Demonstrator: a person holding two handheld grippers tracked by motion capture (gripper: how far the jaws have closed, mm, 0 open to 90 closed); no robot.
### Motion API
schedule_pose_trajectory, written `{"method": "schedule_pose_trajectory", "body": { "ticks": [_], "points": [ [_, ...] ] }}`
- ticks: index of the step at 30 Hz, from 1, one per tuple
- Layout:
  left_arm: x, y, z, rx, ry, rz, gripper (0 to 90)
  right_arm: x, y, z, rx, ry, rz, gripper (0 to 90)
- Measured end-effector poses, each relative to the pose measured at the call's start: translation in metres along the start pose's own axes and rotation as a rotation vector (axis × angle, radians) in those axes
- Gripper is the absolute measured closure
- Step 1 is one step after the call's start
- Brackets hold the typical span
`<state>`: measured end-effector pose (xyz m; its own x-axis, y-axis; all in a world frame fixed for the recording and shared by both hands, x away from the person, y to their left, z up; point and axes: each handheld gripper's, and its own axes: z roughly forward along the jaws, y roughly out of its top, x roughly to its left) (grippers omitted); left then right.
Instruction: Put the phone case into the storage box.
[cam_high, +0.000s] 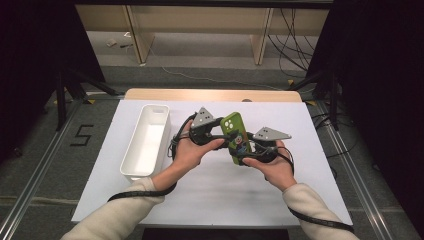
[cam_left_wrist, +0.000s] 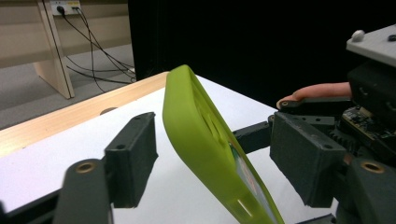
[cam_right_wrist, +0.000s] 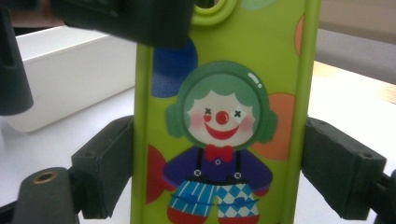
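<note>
High view: right gripper (cam_high: 248, 155) pinches the green phone case (cam_high: 236, 136) by its long edges above mid-table, prob so the left gripper (cam_high: 218, 135) can take it; the white bin (cam_high: 131, 150) sits near the table's left edge w/ bare table between.

Left gripper view: jaws half-wide, straddling the case's edge, no pad contact yet.

Right gripper view: pads tight on both sides.

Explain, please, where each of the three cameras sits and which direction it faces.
High view: above the table, facing forward and down; both forearms, left gripper, right gripper.
Left gripper view: between its jaws, the green phone case edge-on; a fingertip.
Right gripper view: along its jaws, facing the case's clown picture, pads clamping its sides.
Shared: the case; the white bin.
</note>
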<state>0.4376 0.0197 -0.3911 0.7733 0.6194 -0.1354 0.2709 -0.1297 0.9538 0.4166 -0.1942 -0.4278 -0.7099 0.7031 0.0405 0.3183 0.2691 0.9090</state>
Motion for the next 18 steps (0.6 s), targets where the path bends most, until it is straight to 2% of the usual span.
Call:
{"method": "schedule_pose_trajectory", "body": {
  "ticks": [13, 18],
  "points": [
    [-0.001, -0.005, 0.011, 0.005, -0.014, -0.043, 53.4, 0.003, 0.001, 0.0, -0.003, -0.005, -0.02, 16.6],
    [-0.003, -0.006, 0.013, 0.008, -0.021, -0.044, 61.0, 0.004, 0.001, 0.001, -0.001, -0.01, -0.03, 16.5]
  ]
}}
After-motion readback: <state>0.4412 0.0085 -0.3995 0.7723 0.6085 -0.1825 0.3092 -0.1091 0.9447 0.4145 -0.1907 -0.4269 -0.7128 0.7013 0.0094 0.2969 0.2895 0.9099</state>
